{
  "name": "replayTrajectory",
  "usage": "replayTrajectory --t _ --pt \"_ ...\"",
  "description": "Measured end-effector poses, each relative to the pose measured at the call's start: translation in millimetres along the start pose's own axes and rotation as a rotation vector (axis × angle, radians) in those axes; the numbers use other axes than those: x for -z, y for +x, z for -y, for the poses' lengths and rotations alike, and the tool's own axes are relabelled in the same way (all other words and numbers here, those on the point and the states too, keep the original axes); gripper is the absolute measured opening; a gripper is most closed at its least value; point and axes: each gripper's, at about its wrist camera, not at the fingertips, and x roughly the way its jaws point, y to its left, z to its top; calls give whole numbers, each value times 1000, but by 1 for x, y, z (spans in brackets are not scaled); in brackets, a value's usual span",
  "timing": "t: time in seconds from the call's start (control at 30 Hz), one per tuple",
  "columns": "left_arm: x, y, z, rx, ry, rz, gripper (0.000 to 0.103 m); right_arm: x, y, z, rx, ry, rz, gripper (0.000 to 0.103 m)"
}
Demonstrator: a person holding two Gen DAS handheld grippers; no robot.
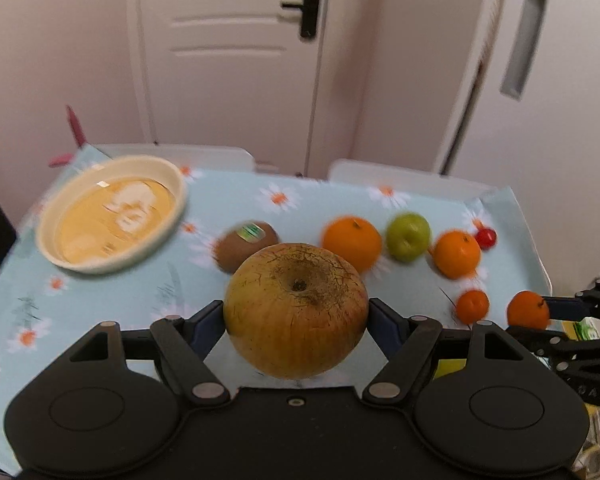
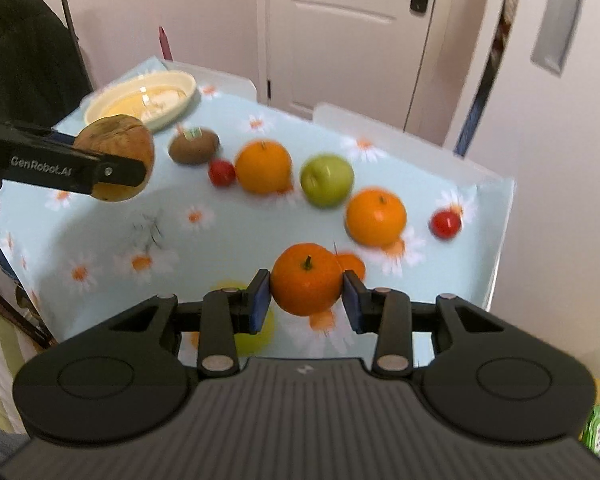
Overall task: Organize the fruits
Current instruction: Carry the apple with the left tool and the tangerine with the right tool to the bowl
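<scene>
Left hand-held gripper (image 1: 296, 312) is clamped on the russet apple (image 1: 296, 310), right hand-held gripper (image 2: 306, 292) on the mandarin (image 2: 306, 280). Both are best kept level until lowered inside the bowl (image 1: 112, 216), apple first.

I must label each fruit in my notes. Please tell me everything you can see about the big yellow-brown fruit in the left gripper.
The big yellow-brown fruit is round, apple-like, with yellowish skin, brown cracked russet around its dark stem pit and a faint red blush low on one side. The left gripper clamps it on both sides, pit facing up and away, lifted above the flowered tablecloth. Nothing else touches it.
</scene>
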Motion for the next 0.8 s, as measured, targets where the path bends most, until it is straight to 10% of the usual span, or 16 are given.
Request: replayTrajectory --t 0.8 --pt "-88 4 -188 -57 62 93 79 -174 79 -134 -32 88 75 53"
